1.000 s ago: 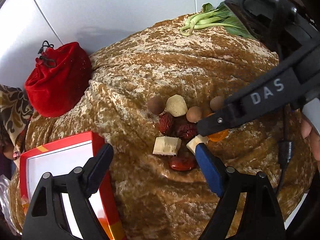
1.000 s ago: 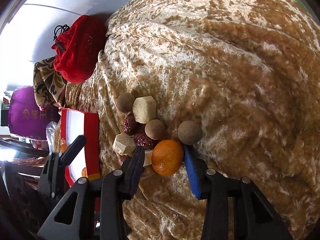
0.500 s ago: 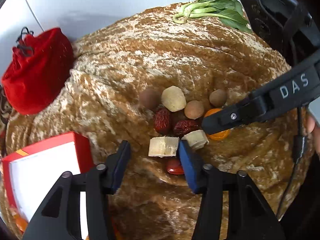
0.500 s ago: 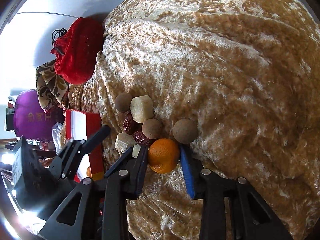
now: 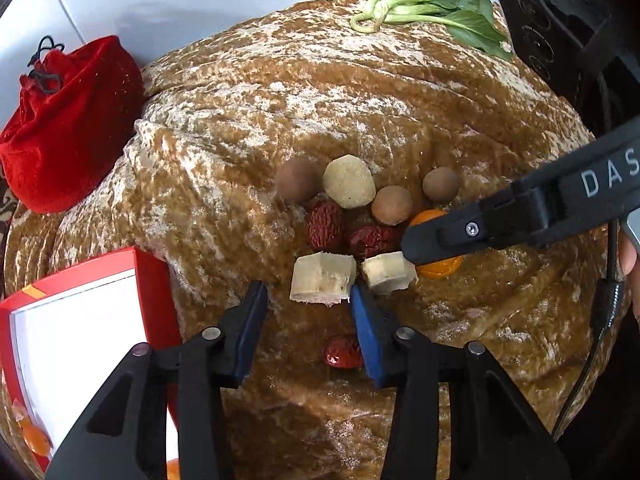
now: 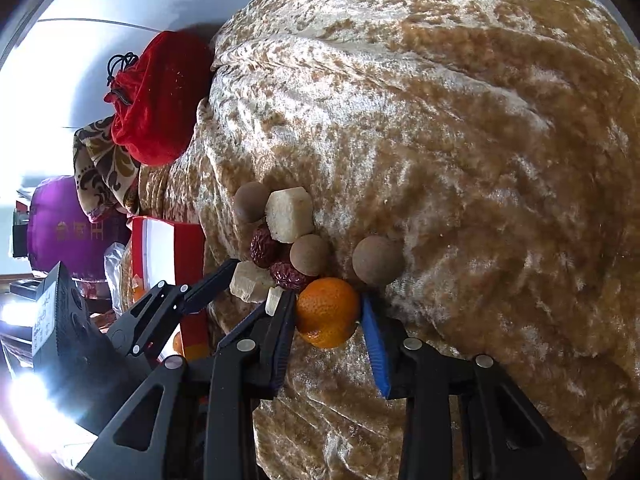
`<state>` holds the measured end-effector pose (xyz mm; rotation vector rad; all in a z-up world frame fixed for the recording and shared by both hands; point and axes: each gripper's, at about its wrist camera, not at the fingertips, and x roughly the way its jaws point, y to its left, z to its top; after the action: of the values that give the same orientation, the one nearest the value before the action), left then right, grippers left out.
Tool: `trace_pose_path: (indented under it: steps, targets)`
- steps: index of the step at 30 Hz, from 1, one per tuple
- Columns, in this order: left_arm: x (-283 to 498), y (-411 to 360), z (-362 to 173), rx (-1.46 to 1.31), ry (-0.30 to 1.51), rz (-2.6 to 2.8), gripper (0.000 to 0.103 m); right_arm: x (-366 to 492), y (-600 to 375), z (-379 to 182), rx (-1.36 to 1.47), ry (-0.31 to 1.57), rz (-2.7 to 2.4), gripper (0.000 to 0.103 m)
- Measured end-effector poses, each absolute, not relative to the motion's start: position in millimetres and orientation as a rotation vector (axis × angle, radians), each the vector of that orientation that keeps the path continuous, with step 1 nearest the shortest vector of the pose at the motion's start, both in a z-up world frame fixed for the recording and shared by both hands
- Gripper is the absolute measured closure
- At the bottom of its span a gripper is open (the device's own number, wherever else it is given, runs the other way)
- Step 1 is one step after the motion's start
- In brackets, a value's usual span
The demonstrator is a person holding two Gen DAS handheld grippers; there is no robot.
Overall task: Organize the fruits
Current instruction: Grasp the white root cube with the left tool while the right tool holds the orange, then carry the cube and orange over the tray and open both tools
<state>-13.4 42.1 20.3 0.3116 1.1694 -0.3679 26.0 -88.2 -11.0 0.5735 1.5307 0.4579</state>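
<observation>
Far left: red velvet pouch point(image 5: 68, 128) at the table point(image 5: 360, 100) edge, against the wall. Below it, red-rimmed box point(image 5: 80, 320) with white inside, a couple of small orange fruits at its bottom corner — likely the drop target, judging by that.

Left tongs point(image 5: 308, 300): released, jaws spread, nothing between them. Tips sit just short of the pale cut chunk point(image 5: 322, 278); blue pad right beside its right edge. A red date point(image 5: 342, 352) lies on the velvet cloth under the tongs, partly hidden by the right finger.

Centre pile, touching or nearly so: three brown round longans point(image 5: 298, 180), one more pale chunk behind, two more dates point(image 5: 326, 226), second cut chunk point(image 5: 386, 276).

Right: right tongs point(image 6: 328, 308) straddle the mandarin point(image 6: 326, 312). Left pad touching or almost touching the peel, right blue pad just beside it with a sliver of gap. So not yet clenched — open around it, no lift.

Far back right: bok choy point(image 5: 432, 8), untouched.

Step in hand, my read: double pick — right on mandarin, left lining up on the chunk.

Next needs: right squeezes, gently, as the peel is soft, then lifts clear of the neighbouring longan and date. Left advances a bit so the chunk sits between pads before closing.
</observation>
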Motion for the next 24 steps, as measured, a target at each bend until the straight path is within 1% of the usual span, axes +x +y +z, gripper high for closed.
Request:
trace_pose_path:
  steps: [1,5,10,11,19,24]
  targets:
    - [-13,41,21,0.321,1.166,-0.373,0.066,26,-88,-12,0.577,1.532,0.456,0.068]
    - [-11,37,19,0.336,1.160,-0.374,0.067,27,-92,-14,0.592,1.537,0.451,0.068]
    - [-7,28,16,0.358,1.146,-0.381,0.076,27,-92,-13,0.584,1.531,0.457,0.067]
    - [-8,28,16,0.356,1.145,-0.384,0.077,27,-91,-12,0.582,1.530,0.456,0.069]
    - [-11,34,22,0.315,1.136,-0.378,0.077,24,-94,-7,0.586,1.521,0.471,0.070]
    - [-27,61,48,0.265,1.084,-0.350,0.077,23,-90,6,0.588,1.495,0.497,0.070]
